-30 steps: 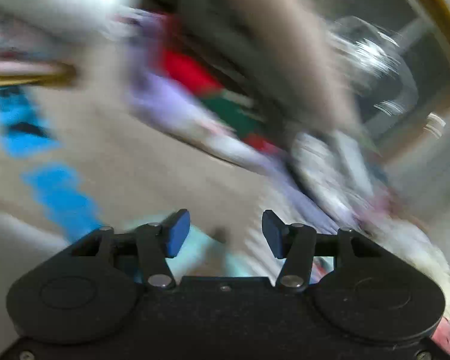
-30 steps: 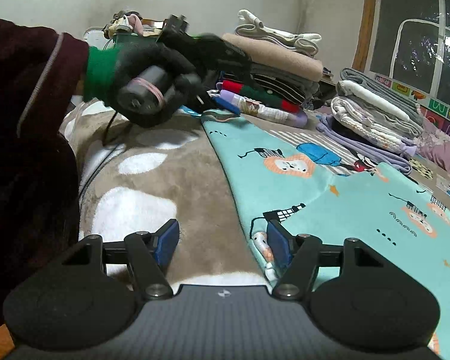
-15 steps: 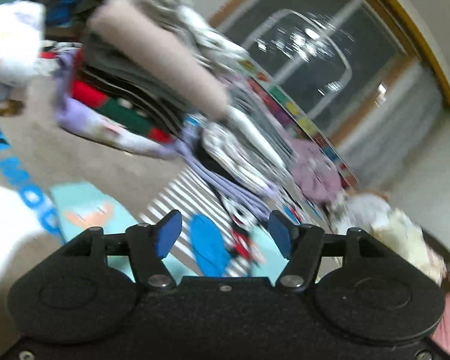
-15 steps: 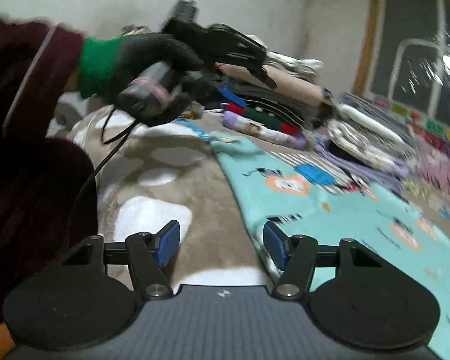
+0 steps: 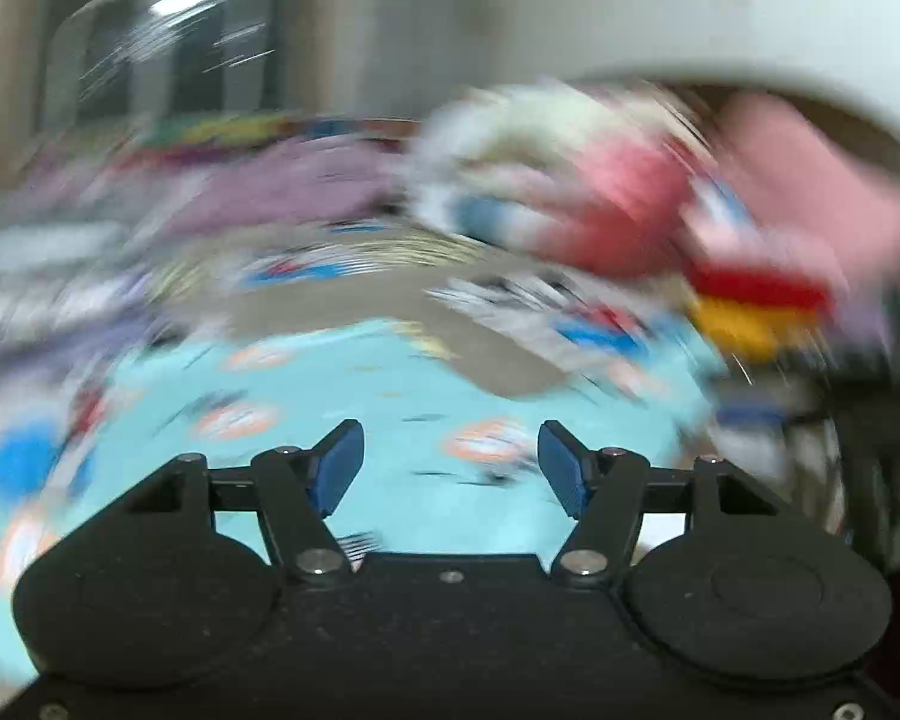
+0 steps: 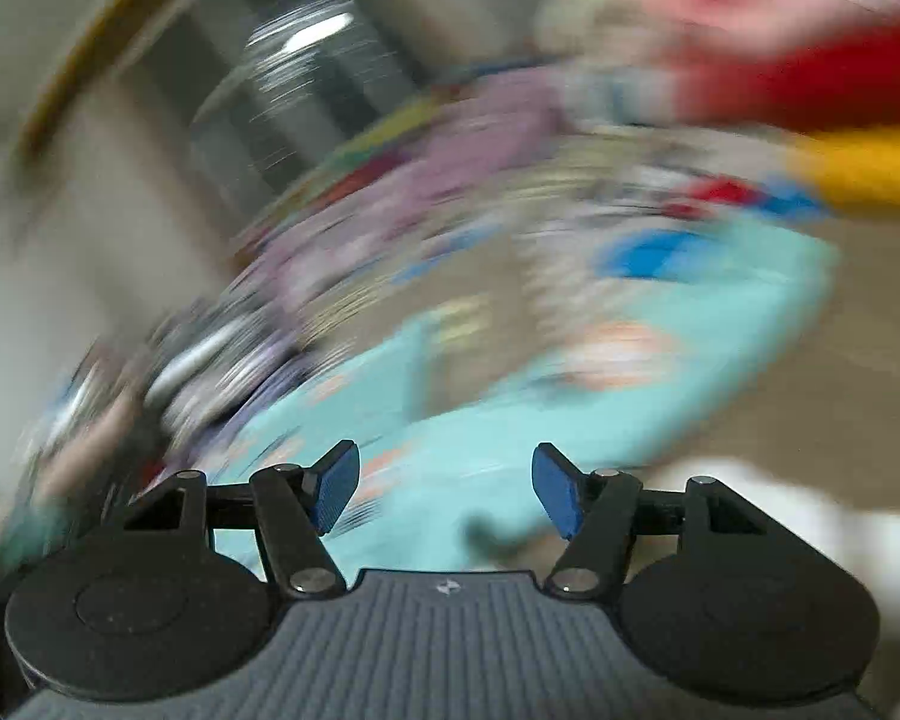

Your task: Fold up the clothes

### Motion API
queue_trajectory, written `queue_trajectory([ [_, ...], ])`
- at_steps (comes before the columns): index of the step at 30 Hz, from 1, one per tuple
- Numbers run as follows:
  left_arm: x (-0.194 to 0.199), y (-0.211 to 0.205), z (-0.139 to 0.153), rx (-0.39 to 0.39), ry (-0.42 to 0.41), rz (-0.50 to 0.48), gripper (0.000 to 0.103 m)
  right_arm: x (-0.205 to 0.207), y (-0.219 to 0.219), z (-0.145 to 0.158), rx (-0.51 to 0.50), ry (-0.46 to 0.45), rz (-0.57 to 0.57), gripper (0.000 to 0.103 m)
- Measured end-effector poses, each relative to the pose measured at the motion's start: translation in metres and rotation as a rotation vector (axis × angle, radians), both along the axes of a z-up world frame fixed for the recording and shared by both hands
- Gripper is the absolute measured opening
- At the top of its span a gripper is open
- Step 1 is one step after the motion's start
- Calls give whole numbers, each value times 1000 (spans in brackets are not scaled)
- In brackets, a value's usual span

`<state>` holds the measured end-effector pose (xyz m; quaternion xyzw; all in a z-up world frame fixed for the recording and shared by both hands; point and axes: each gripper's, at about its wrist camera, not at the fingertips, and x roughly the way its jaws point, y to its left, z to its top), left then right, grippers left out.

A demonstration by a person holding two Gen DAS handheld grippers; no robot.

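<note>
A light turquoise garment with orange and blue cartoon prints (image 5: 330,396) lies spread on a brown blanket (image 5: 342,300). It also shows in the right wrist view (image 6: 510,420). My left gripper (image 5: 451,465) is open and empty, above the garment. My right gripper (image 6: 445,483) is open and empty, above the garment's near edge. Both views are heavily blurred by motion.
Piles of clothes lie beyond the garment: purple cloth (image 5: 282,192), pink and red cloth (image 5: 618,204), a yellow and red piece (image 5: 750,312). A dark window (image 6: 306,78) is at the back. The brown blanket with white spots (image 6: 810,420) lies to the right.
Both grippers have swung fast to the right, away from the folded stacks and toward the loose clothes pile. The left hand has left the right wrist view. Both grippers stay open.
</note>
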<state>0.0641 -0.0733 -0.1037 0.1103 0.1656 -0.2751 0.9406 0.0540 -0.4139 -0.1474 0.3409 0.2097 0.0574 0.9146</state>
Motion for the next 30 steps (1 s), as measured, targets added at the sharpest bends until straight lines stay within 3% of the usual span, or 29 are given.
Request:
queue_trajectory([
  [4,-14,-56,-29,363,-158,-133,63,6,-40,-30,149,84,-96,65],
  [6,-21,-84,-44,545,-237,-200,63,14,-41,-35,194,75,-103,65],
  [10,-33,-136,-72,893,-385,-325,58,32,-30,-35,128,81,-92,65],
  [14,-23,-139,-88,1061,-422,-336,57,43,-17,-30,-41,107,-64,61],
  [16,-20,-138,-94,1122,-445,-357,55,48,-19,-30,-104,114,-67,50],
  [18,-20,-139,-98,1166,-450,-373,53,50,-26,-32,-131,125,-89,29],
  [20,-20,-141,-100,1202,-446,-387,45,52,-35,-34,-114,131,-98,21],
  [22,-21,-139,-102,1173,-447,-365,24,51,-40,-36,-97,132,-96,19],
  [27,-28,-129,-105,1025,-452,-270,18,46,-40,-33,-121,128,-92,19],
  [30,-31,-124,-106,947,-455,-226,17,40,-33,-26,-205,123,-92,24],
])
